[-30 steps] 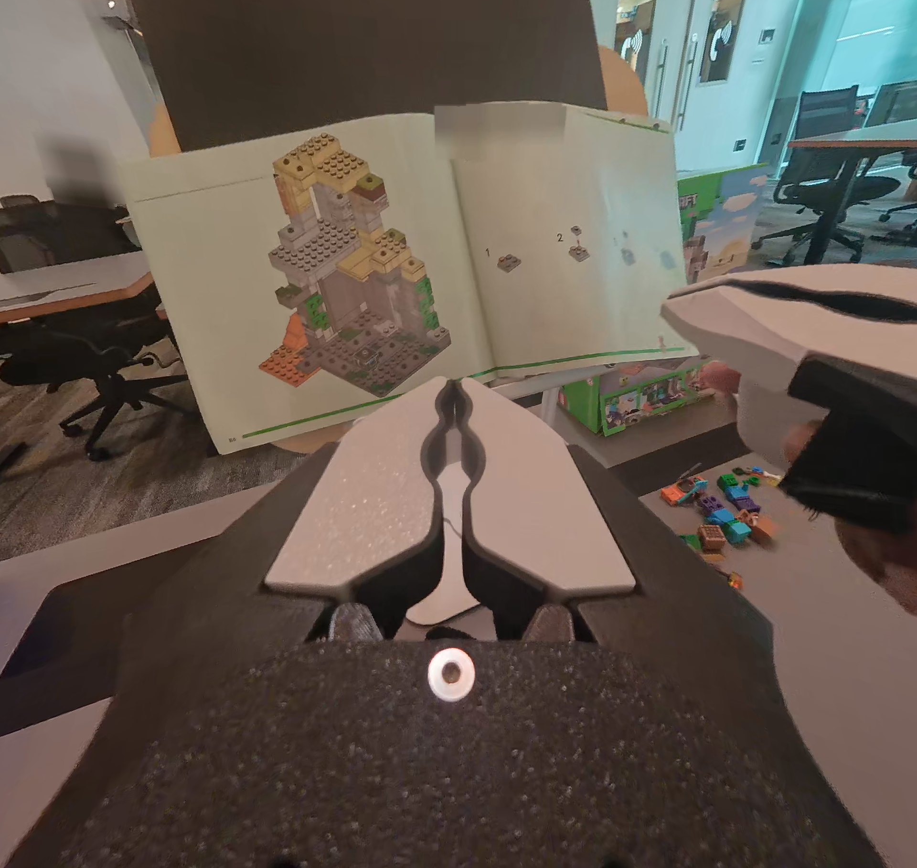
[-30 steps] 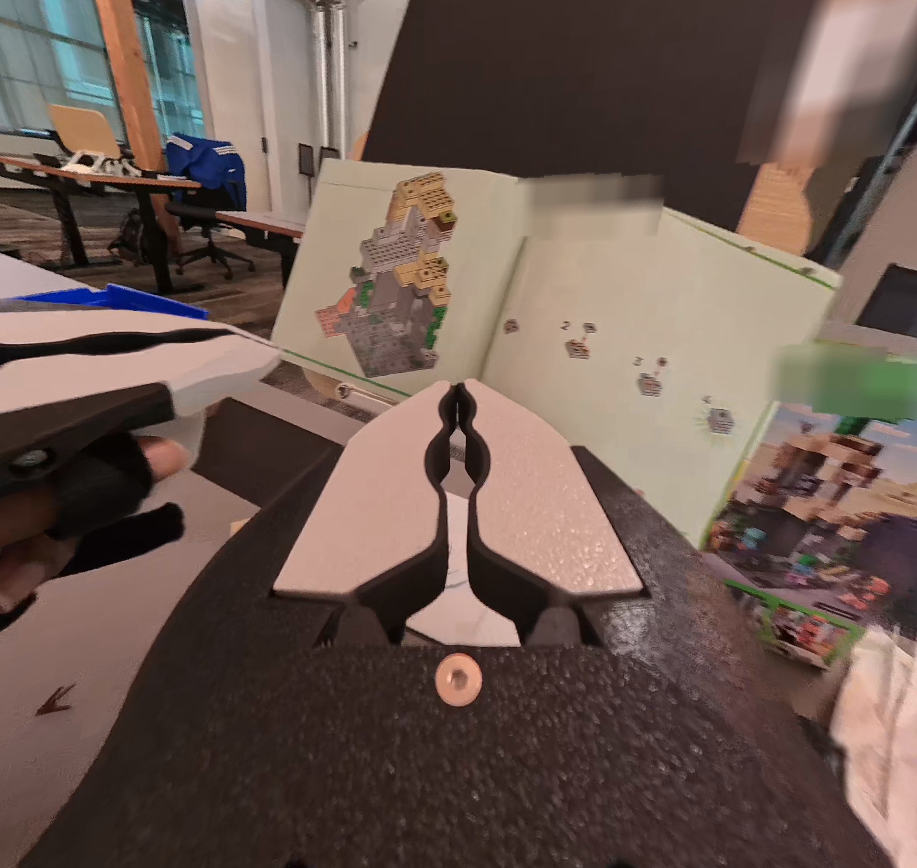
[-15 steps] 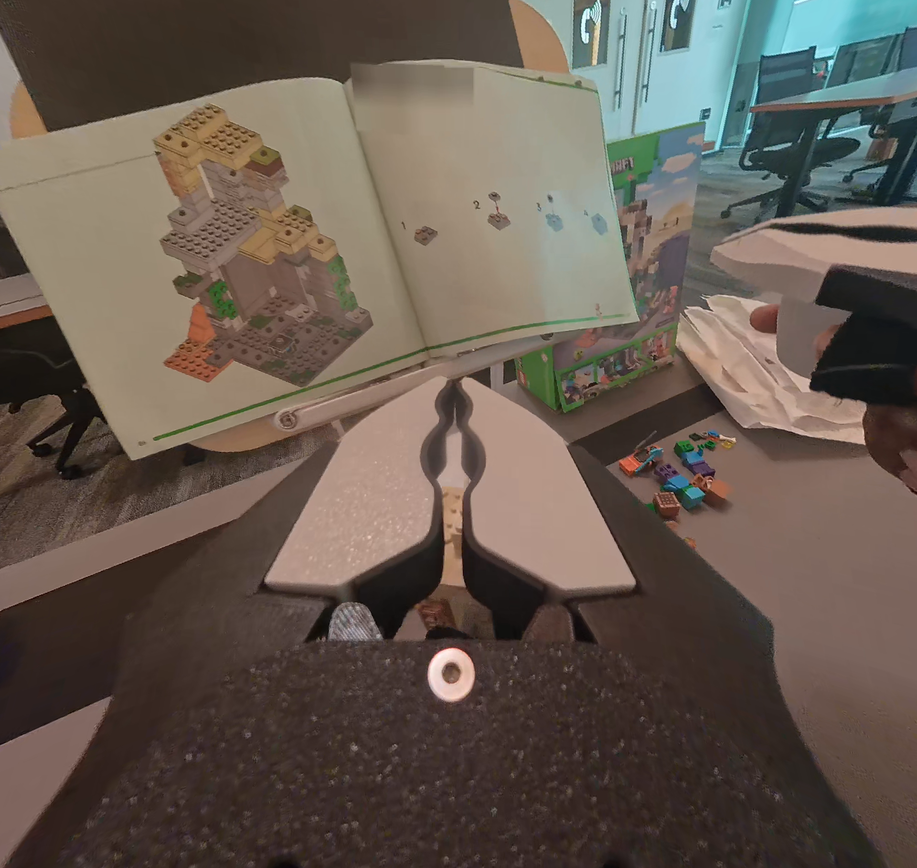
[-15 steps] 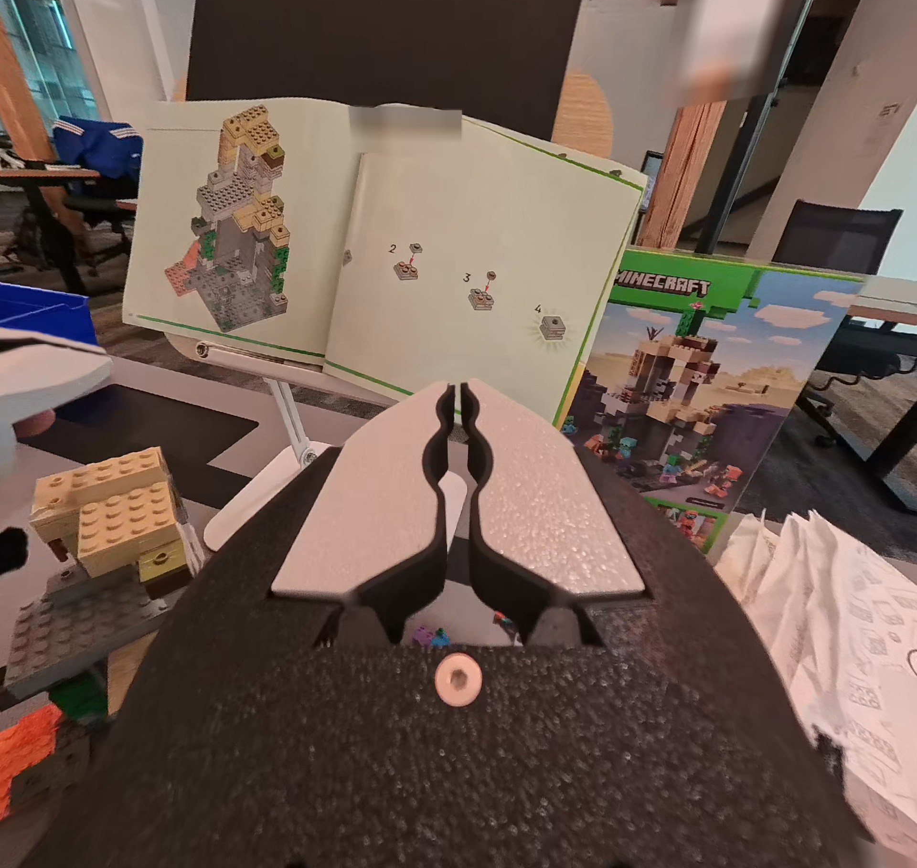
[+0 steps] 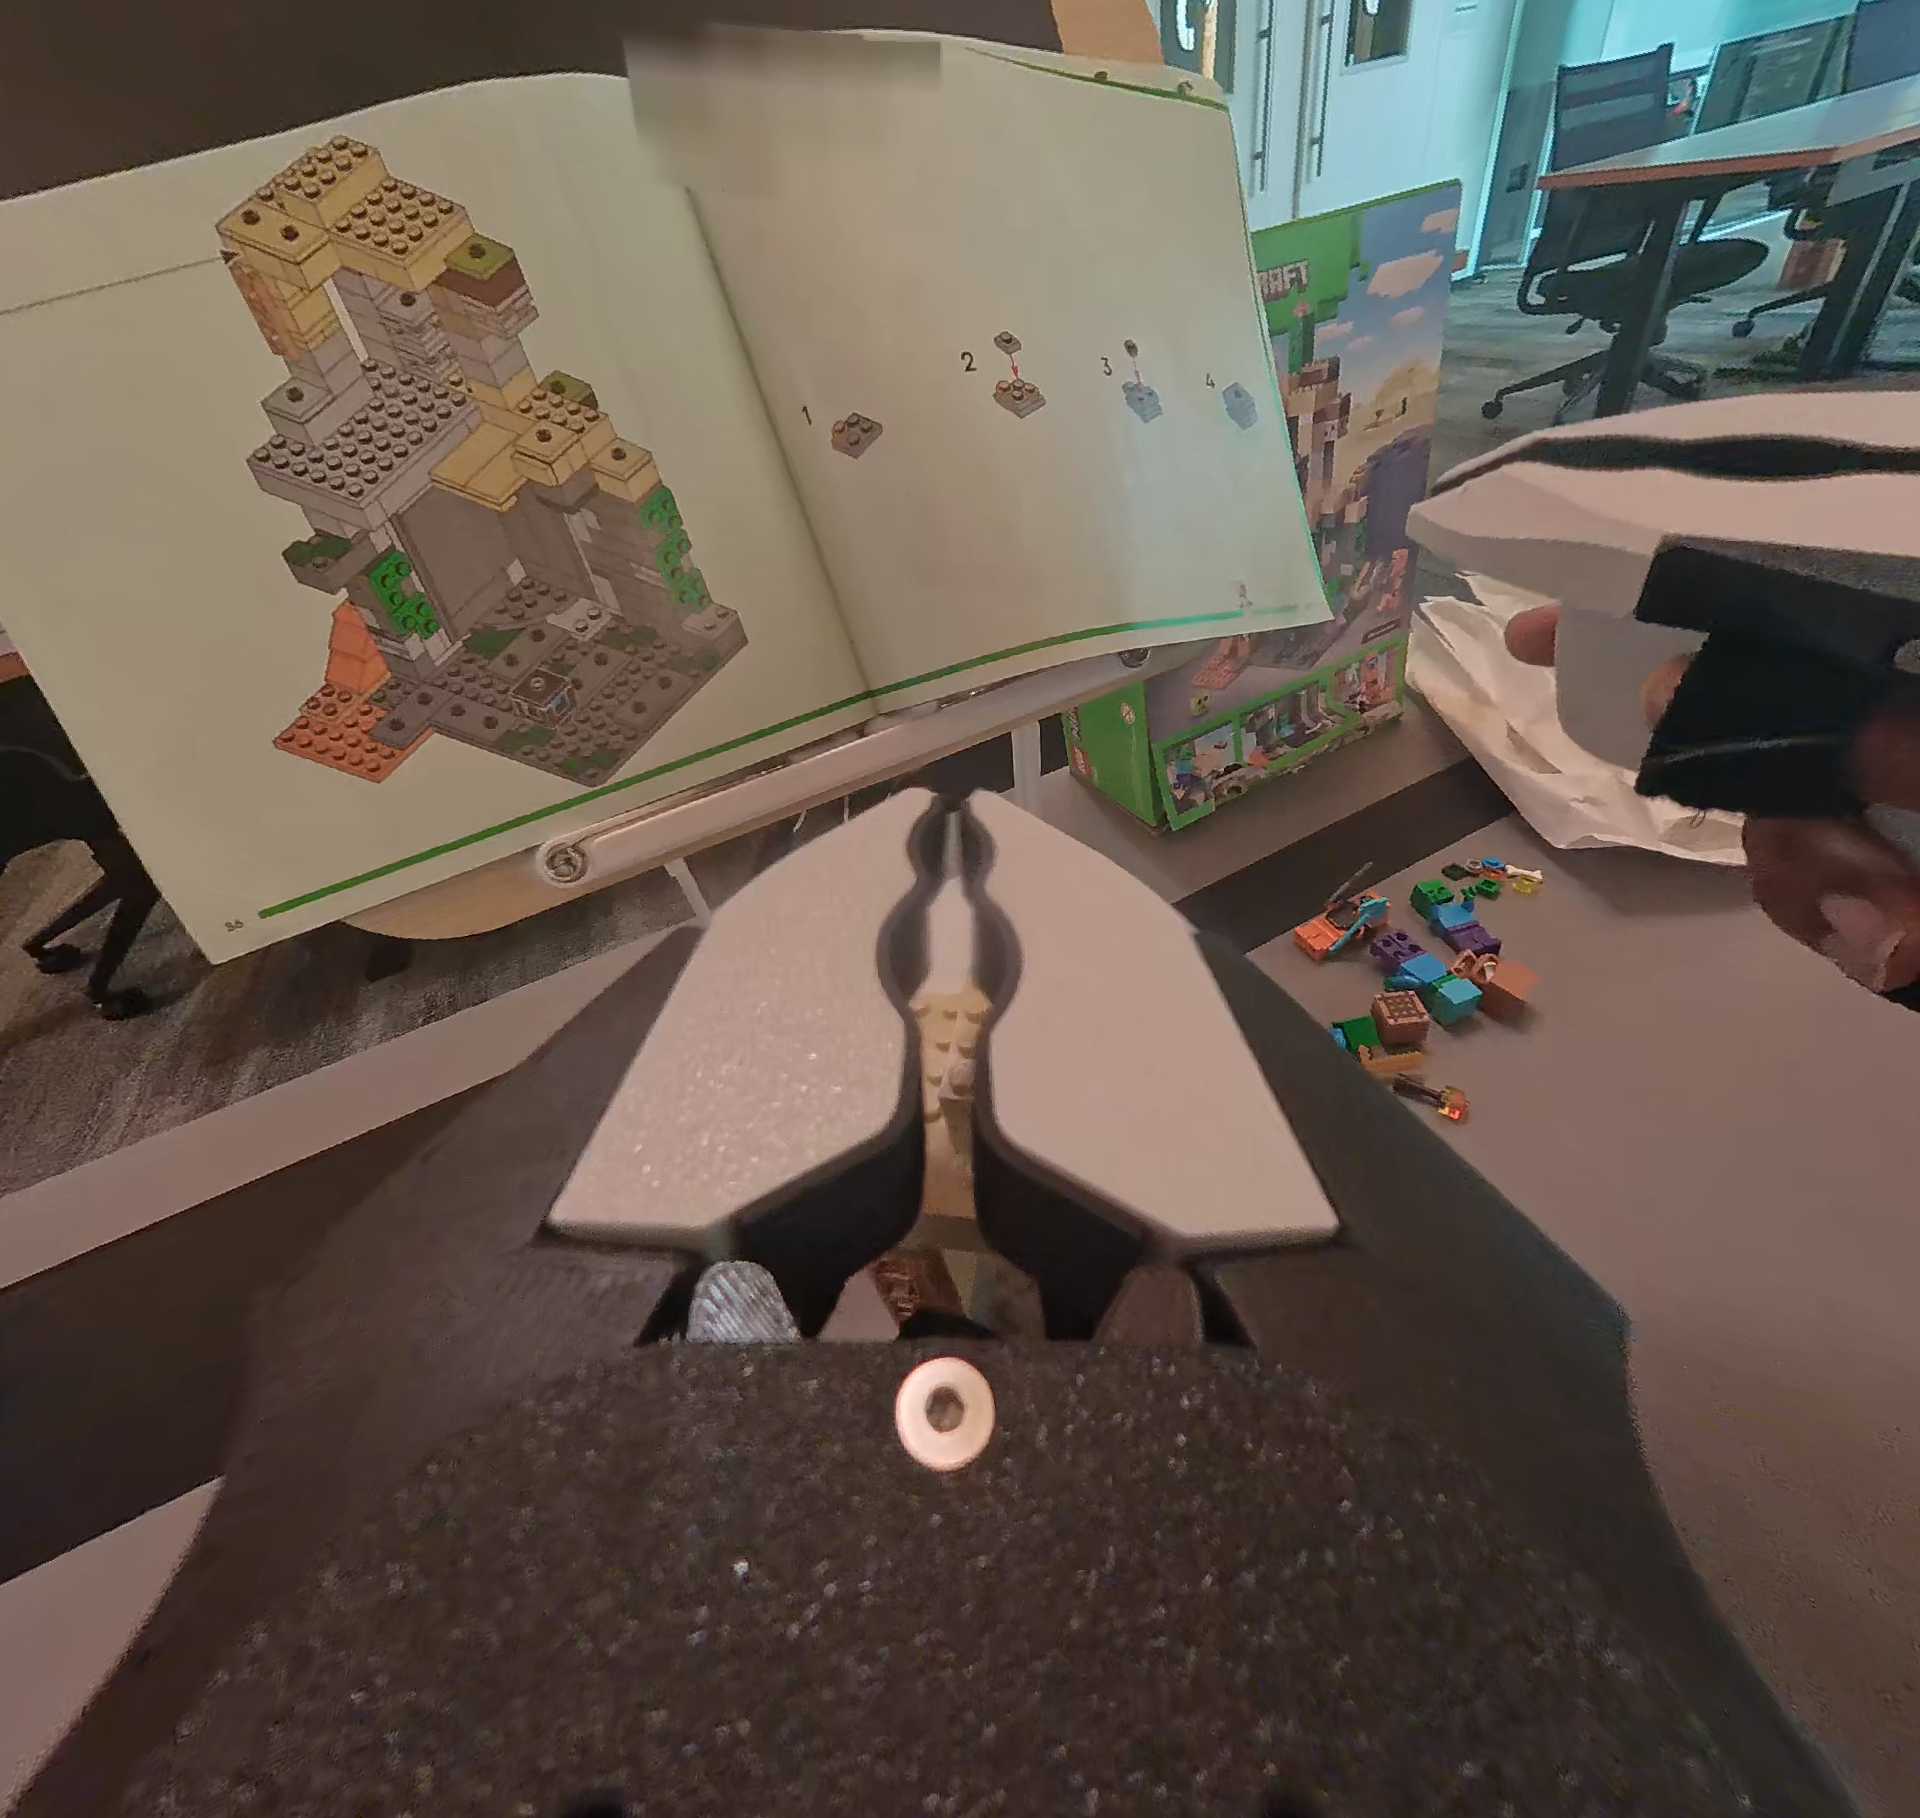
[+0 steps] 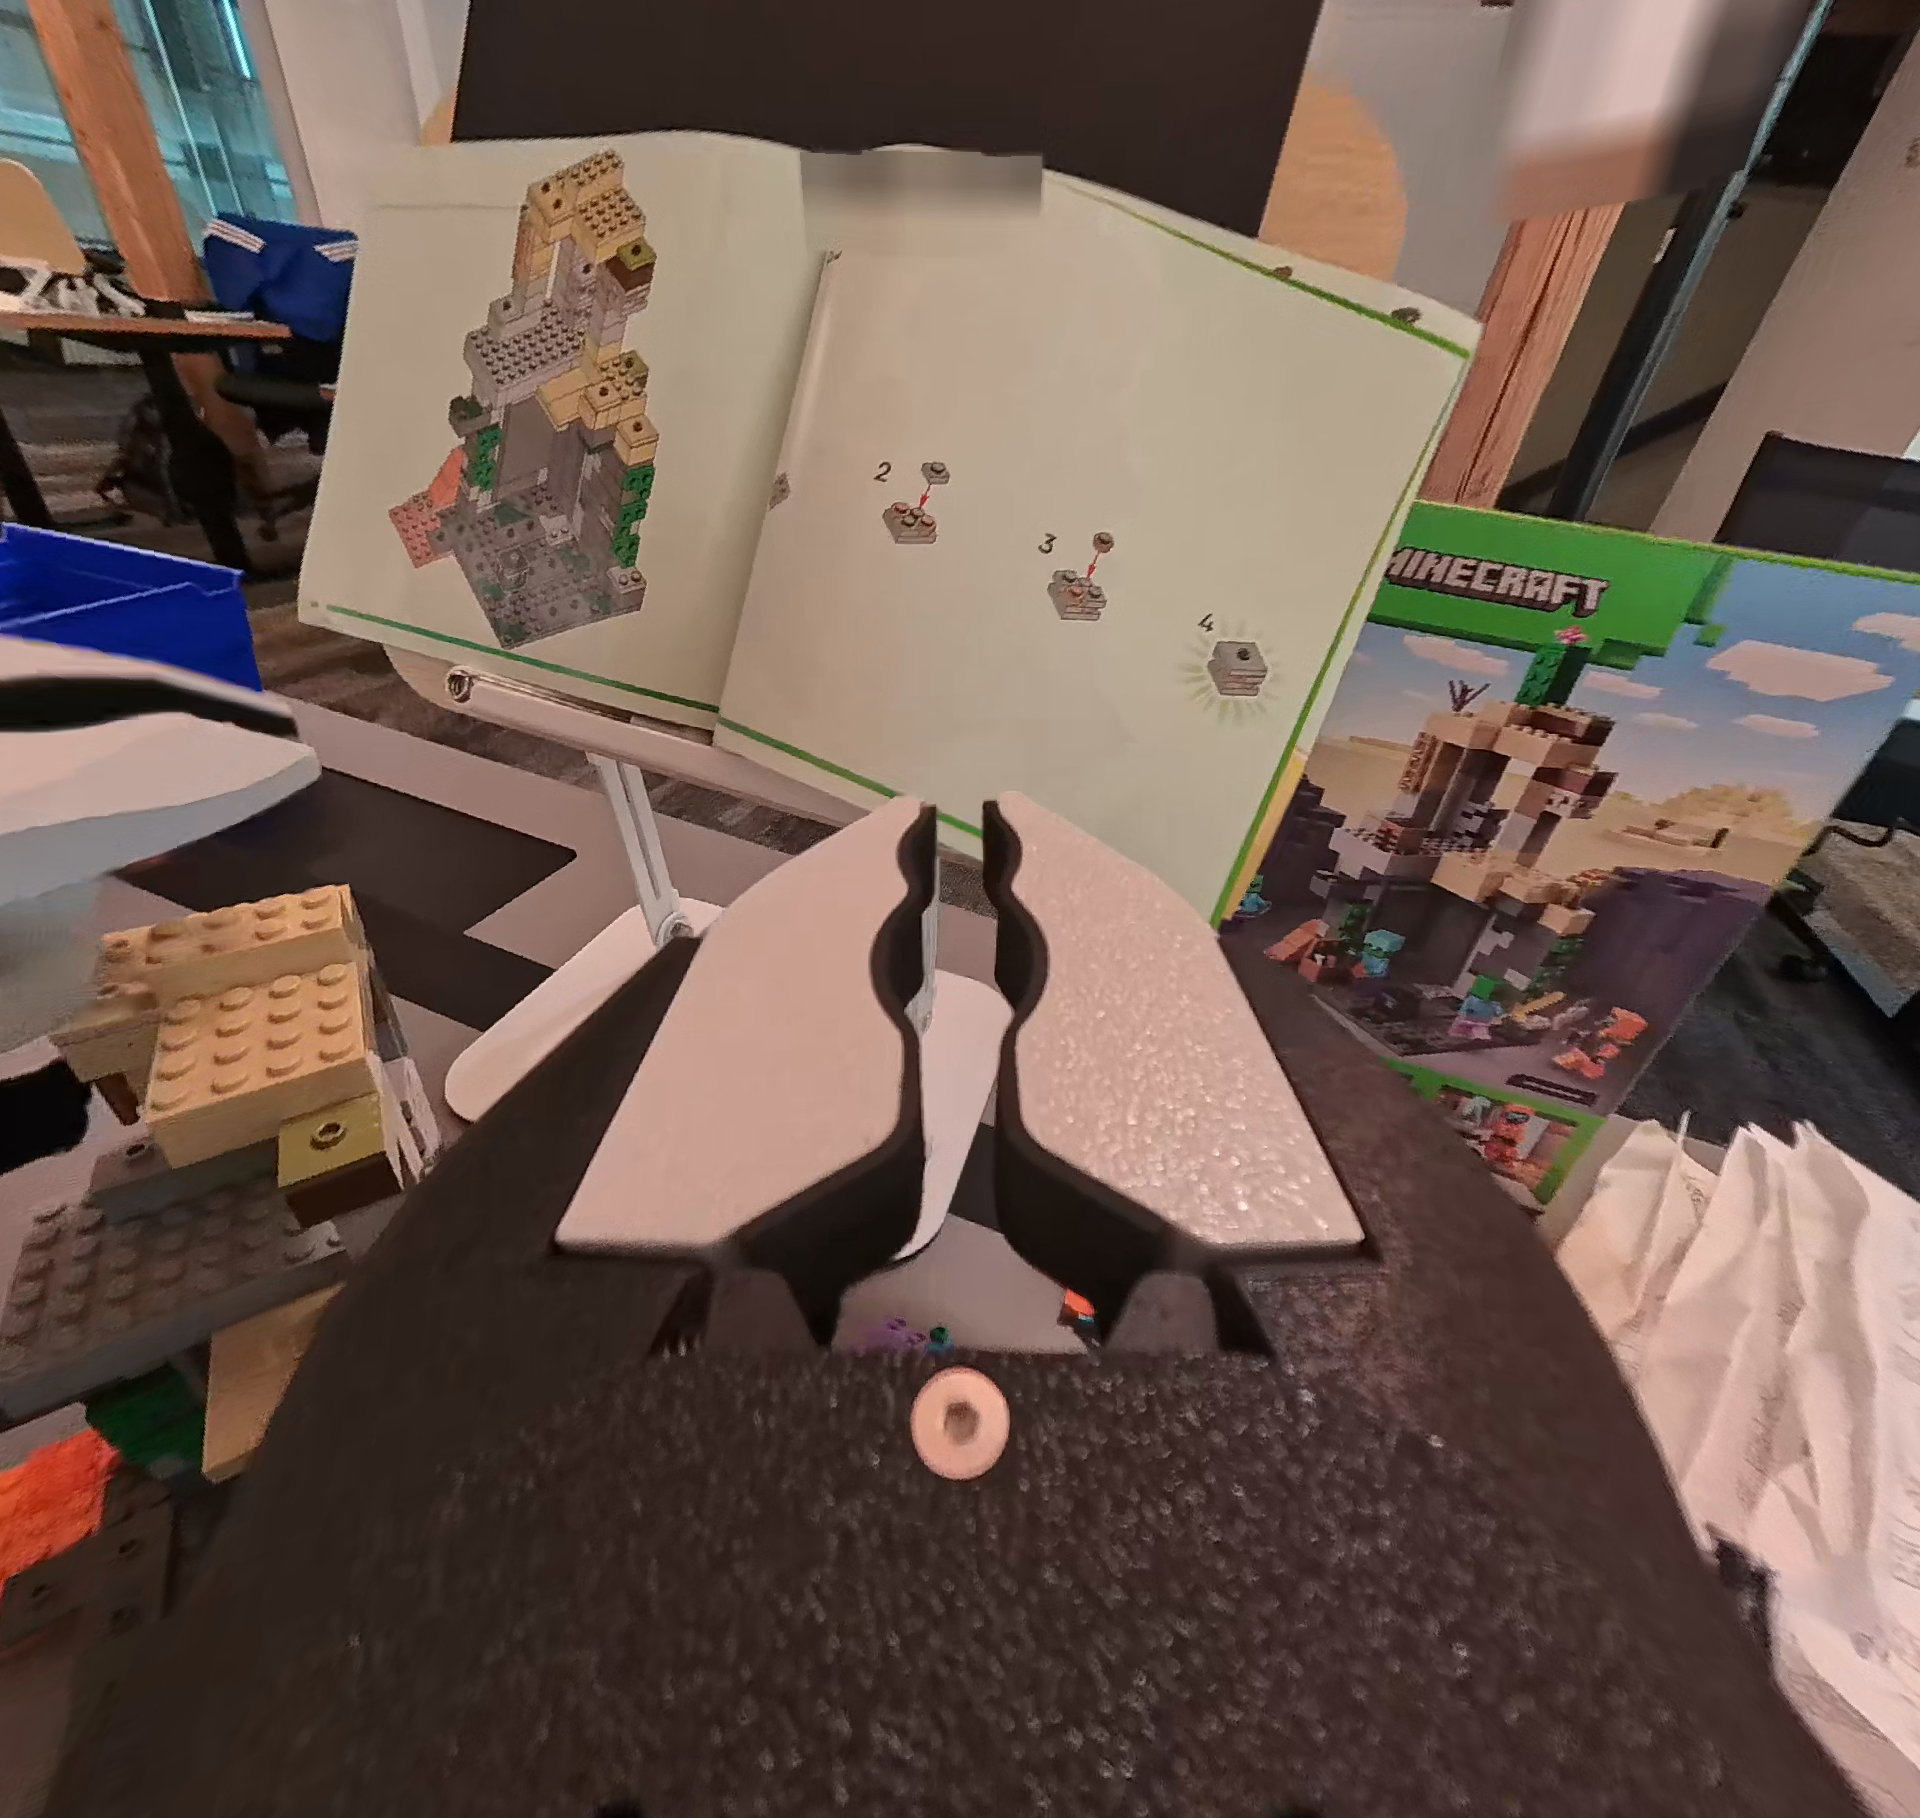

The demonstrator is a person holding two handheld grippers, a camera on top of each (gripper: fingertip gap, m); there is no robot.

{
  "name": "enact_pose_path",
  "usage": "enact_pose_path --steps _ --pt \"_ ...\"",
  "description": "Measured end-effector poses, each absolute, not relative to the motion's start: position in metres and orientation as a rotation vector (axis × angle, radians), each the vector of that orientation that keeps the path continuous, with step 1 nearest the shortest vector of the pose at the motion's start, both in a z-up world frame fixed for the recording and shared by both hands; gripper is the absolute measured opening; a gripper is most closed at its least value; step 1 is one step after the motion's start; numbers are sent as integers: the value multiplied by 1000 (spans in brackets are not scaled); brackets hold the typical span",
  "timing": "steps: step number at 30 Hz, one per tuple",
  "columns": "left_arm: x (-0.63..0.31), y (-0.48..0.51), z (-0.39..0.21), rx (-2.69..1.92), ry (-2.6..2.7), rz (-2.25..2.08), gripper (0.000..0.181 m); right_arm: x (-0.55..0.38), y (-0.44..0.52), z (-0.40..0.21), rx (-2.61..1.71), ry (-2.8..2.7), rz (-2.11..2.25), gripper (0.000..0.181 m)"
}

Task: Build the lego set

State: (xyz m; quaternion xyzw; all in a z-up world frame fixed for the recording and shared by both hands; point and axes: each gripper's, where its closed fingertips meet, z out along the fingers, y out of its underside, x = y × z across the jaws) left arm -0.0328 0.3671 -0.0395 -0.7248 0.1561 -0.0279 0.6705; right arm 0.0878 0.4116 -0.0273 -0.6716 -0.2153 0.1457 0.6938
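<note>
Right gripper (image 6: 958, 818) has parted slightly before the instruction booklet (image 6: 1039, 480).

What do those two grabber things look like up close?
Each gripper is a chunky black body with a rough, grainy surface and a round silver screw in the middle. The left gripper and right gripper both have two wide, pale grey fingers with a sparkly, pebbled top and black wavy inner edges. No cables show. The hand holding the right one wears a black strap or glove.

Left tongs (image 5: 951, 818) hide most of the lego build (image 5: 951, 1072).
</note>
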Motion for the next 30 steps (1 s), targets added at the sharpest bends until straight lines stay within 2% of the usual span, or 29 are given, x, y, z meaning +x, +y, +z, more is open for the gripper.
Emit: enact_pose_path --steps 1,8,15,24,30 --pt "-34 368 -40 -1637 348 -70 12 86 412 -30 -1503 -490 324 9" --pt "-38 366 -35 -1628 323 -136 13 77 414 -42 -1520 -505 356 12" --pt "-41 363 -30 -1610 312 -134 0 76 415 -47 -1520 -528 339 15" --pt "-39 363 -31 -1620 325 -136 0 80 421 -54 -1507 -537 306 17" --pt "-33 363 -29 -1623 327 -124 0 85 421 -45 -1471 -492 268 8"
